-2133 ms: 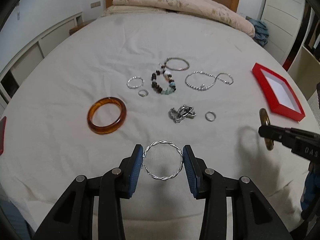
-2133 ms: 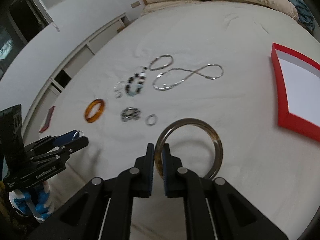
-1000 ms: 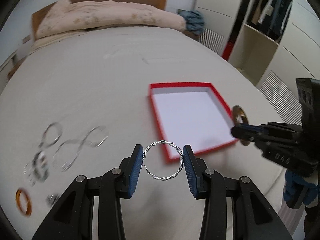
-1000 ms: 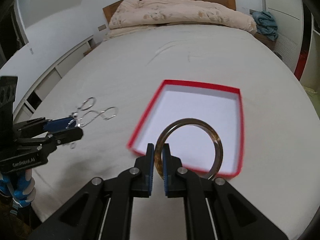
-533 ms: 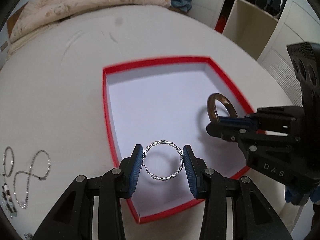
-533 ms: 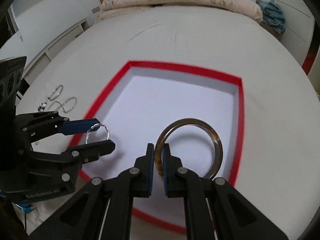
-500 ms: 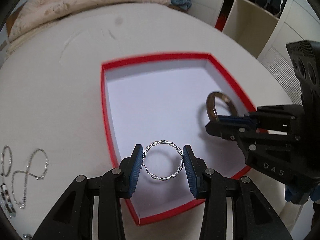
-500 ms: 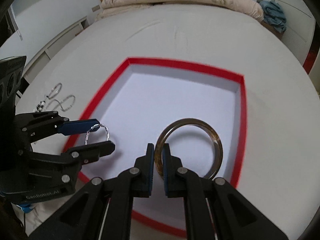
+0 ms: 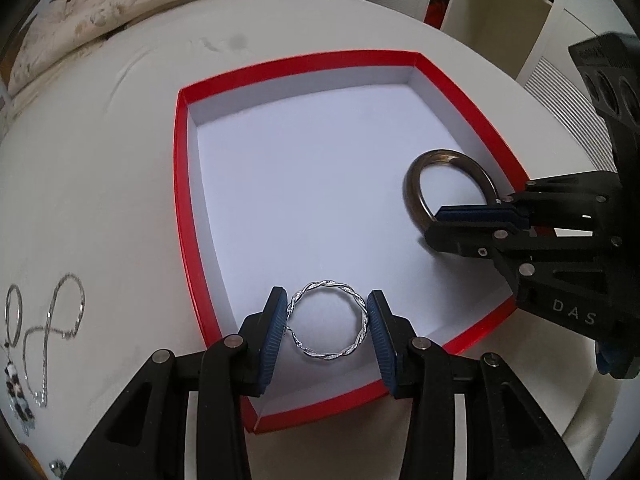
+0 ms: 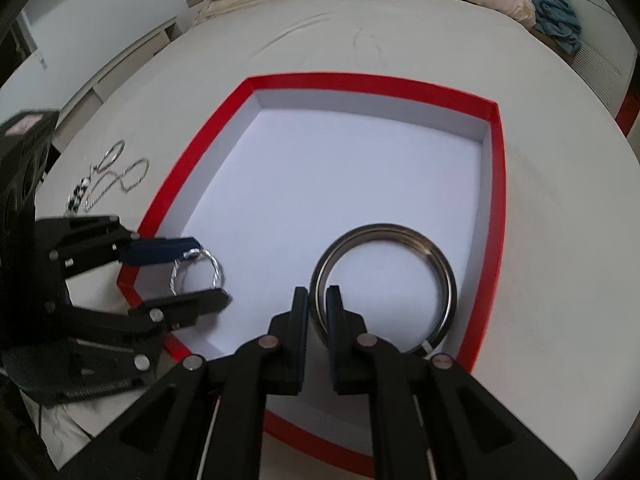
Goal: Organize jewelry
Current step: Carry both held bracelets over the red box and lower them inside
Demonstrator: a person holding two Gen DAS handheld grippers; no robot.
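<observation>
Left wrist view: left gripper [image 9: 326,322] pinches twisted silver wire bangle [image 9: 326,322] across its width, over near edge of red-rimmed white box [image 9: 182,216] | right gripper [image 10: 317,306] clamps dark metal bangle's [image 10: 384,280] rim above box's near right corner

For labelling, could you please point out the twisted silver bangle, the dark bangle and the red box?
twisted silver bangle [image 9: 326,286]: left wrist view, top of its loop.
dark bangle [image 10: 442,266]: right wrist view, upper right rim.
red box [image 9: 181,200]: left wrist view, left wall.
</observation>
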